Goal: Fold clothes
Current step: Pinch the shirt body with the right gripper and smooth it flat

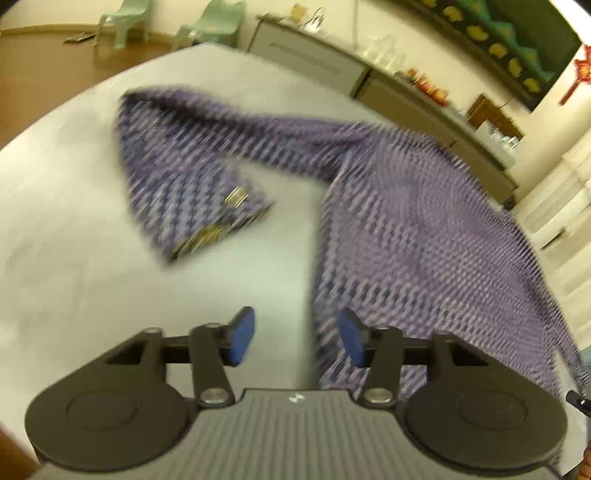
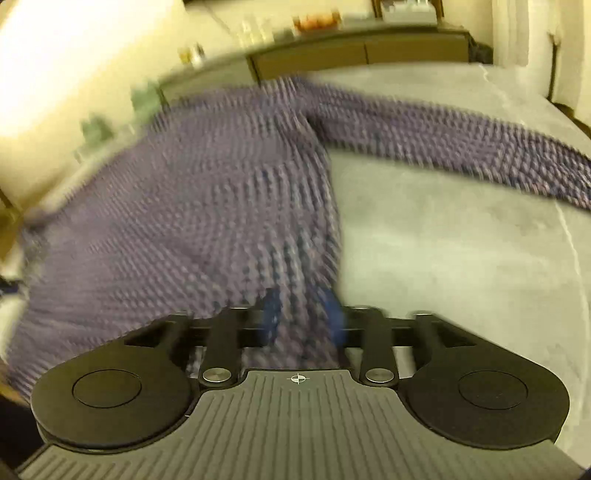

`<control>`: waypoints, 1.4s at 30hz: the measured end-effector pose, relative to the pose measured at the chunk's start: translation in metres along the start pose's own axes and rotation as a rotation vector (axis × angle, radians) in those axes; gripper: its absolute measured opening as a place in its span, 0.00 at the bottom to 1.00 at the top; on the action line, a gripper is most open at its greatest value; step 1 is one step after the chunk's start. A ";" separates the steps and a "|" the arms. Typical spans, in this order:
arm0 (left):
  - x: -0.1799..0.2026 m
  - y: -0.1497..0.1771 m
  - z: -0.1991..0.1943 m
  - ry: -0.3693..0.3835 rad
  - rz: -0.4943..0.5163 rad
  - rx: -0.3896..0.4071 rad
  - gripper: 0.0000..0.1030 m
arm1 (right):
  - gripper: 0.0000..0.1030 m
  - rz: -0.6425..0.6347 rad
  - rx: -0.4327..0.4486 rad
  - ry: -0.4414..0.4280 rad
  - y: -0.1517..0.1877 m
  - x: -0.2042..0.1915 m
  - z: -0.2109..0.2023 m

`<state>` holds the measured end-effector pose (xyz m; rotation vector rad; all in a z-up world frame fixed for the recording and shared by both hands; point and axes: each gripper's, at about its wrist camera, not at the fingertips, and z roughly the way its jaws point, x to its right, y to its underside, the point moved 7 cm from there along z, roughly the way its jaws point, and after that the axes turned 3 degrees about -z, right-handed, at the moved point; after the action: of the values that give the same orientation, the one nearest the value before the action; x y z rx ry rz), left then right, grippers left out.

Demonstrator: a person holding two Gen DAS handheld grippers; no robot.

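A purple-and-blue checked shirt (image 1: 406, 221) lies spread on the pale table (image 1: 74, 221), blurred by motion. Its sleeve (image 1: 192, 173) runs off to the left and ends in a buttoned cuff (image 1: 221, 218). My left gripper (image 1: 297, 336) is open, and the shirt's near edge lies under the gap, close to the right pad (image 1: 351, 336). In the right wrist view the shirt's body (image 2: 184, 203) fills the left half, with a sleeve (image 2: 443, 136) stretching right. My right gripper (image 2: 303, 319) is open over the fabric, which shows between the blue pads (image 2: 334, 321); any contact is lost in the blur.
A long low cabinet (image 1: 314, 55) with jars and bottles on top runs along the wall behind the table, also the cabinet (image 2: 362, 51) in the right wrist view. Two green chairs (image 1: 218, 22) stand on the wooden floor (image 1: 37, 74). Bare table (image 2: 443, 240) lies right of the shirt.
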<state>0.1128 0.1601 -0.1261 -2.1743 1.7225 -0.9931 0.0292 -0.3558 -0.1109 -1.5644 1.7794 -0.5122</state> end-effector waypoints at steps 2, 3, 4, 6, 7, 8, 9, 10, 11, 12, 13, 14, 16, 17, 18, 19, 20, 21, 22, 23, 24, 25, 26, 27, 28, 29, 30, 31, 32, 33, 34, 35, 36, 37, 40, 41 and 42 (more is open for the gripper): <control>0.020 -0.026 0.006 0.007 0.035 0.042 0.59 | 0.66 0.005 0.055 -0.003 -0.028 -0.001 0.001; 0.031 -0.044 0.013 -0.007 0.082 0.060 0.69 | 0.69 -0.001 0.072 0.003 -0.043 -0.001 0.004; 0.042 -0.062 0.019 -0.023 0.131 0.077 0.73 | 0.70 -0.018 0.079 0.021 -0.058 0.001 0.010; 0.057 -0.094 0.037 -0.087 0.193 0.094 0.81 | 0.71 -0.057 0.084 0.065 -0.090 0.005 0.028; 0.062 -0.111 0.049 -0.115 0.213 0.096 0.82 | 0.72 -0.070 0.091 0.090 -0.106 0.007 0.037; 0.067 -0.128 0.060 -0.142 0.231 0.098 0.83 | 0.77 -0.080 0.098 0.110 -0.122 0.011 0.048; 0.070 -0.144 0.073 -0.167 0.232 0.101 0.83 | 0.85 -0.082 0.105 0.120 -0.139 0.016 0.062; 0.074 -0.160 0.087 -0.192 0.231 0.103 0.83 | 0.87 -0.086 0.108 0.129 -0.156 0.020 0.077; 0.078 -0.175 0.101 -0.207 0.225 0.102 0.83 | 0.88 -0.091 0.104 0.138 -0.172 0.024 0.093; 0.085 -0.187 0.120 -0.208 0.230 0.101 0.83 | 0.88 -0.097 0.099 0.147 -0.187 0.027 0.110; 0.092 -0.199 0.139 -0.208 0.235 0.100 0.83 | 0.88 -0.105 0.095 0.151 -0.203 0.030 0.127; 0.102 -0.205 0.157 -0.214 0.257 0.084 0.83 | 0.88 -0.119 0.092 0.147 -0.217 0.032 0.145; 0.123 -0.214 0.191 -0.234 0.313 0.061 0.81 | 0.88 -0.139 0.080 0.132 -0.239 0.031 0.183; 0.135 -0.217 0.209 -0.246 0.353 0.058 0.81 | 0.88 -0.148 0.070 0.122 -0.247 0.030 0.203; 0.145 -0.218 0.227 -0.262 0.396 0.043 0.80 | 0.88 -0.158 0.055 0.110 -0.252 0.028 0.223; 0.155 -0.218 0.245 -0.278 0.440 0.027 0.80 | 0.87 -0.167 0.040 0.098 -0.257 0.026 0.243; 0.161 -0.219 0.258 -0.288 0.458 0.020 0.79 | 0.82 -0.176 0.025 0.086 -0.262 0.023 0.263; 0.167 -0.220 0.271 -0.297 0.474 0.015 0.77 | 0.73 -0.185 0.005 0.078 -0.266 0.022 0.283; 0.173 -0.221 0.284 -0.306 0.490 0.009 0.79 | 0.62 -0.195 -0.018 0.083 -0.267 0.022 0.300; 0.175 -0.225 0.290 -0.304 0.477 0.010 0.79 | 0.31 -0.206 -0.030 0.101 -0.268 0.024 0.308; 0.177 -0.230 0.296 -0.302 0.461 0.012 0.79 | 0.24 -0.216 -0.042 0.119 -0.269 0.025 0.317; 0.179 -0.235 0.302 -0.299 0.445 0.014 0.79 | 0.21 -0.220 -0.052 0.135 -0.272 0.028 0.324; 0.181 -0.240 0.307 -0.296 0.430 0.015 0.78 | 0.20 -0.211 -0.057 0.147 -0.277 0.033 0.328; 0.184 -0.244 0.310 -0.289 0.427 0.010 0.76 | 0.20 -0.210 -0.061 0.160 -0.282 0.036 0.332; 0.188 -0.247 0.314 -0.299 0.444 0.015 0.76 | 0.20 -0.229 -0.063 0.178 -0.285 0.038 0.335; 0.190 -0.249 0.315 -0.329 0.444 0.025 0.76 | 0.20 -0.257 -0.063 0.201 -0.288 0.037 0.339; 0.191 -0.252 0.316 -0.360 0.442 0.034 0.75 | 0.20 -0.286 -0.062 0.233 -0.291 0.036 0.343; 0.192 -0.255 0.318 -0.392 0.440 0.044 0.74 | 0.20 -0.310 -0.060 0.275 -0.293 0.036 0.346; 0.193 -0.258 0.319 -0.423 0.438 0.054 0.67 | 0.20 -0.337 -0.059 0.332 -0.295 0.037 0.347; 0.192 -0.261 0.316 -0.426 0.411 0.057 0.62 | 0.21 -0.363 -0.059 0.386 -0.296 0.039 0.346; 0.189 -0.263 0.308 -0.397 0.376 0.070 0.62 | 0.21 -0.384 -0.056 0.429 -0.296 0.040 0.343; 0.186 -0.265 0.297 -0.354 0.342 0.087 0.62 | 0.23 -0.387 -0.034 0.435 -0.296 0.039 0.333; 0.183 -0.265 0.284 -0.311 0.324 0.106 0.62 | 0.29 -0.374 0.013 0.411 -0.296 0.033 0.317; 0.181 -0.261 0.274 -0.273 0.329 0.111 0.62 | 0.31 -0.362 0.060 0.388 -0.296 0.027 0.301; 0.178 -0.237 0.263 -0.220 0.452 0.039 0.62 | 0.33 -0.350 0.045 0.183 -0.266 -0.002 0.272; 0.171 -0.230 0.266 -0.262 0.495 0.027 0.60 | 0.33 -0.355 0.017 0.121 -0.253 -0.010 0.266; 0.165 -0.224 0.269 -0.307 0.537 0.016 0.57 | 0.32 -0.375 -0.023 0.110 -0.239 -0.012 0.267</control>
<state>0.4688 0.0101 -0.1473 -1.6015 1.9640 -0.5035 0.3877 -0.3495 -0.1215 -1.9315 1.5766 -0.7697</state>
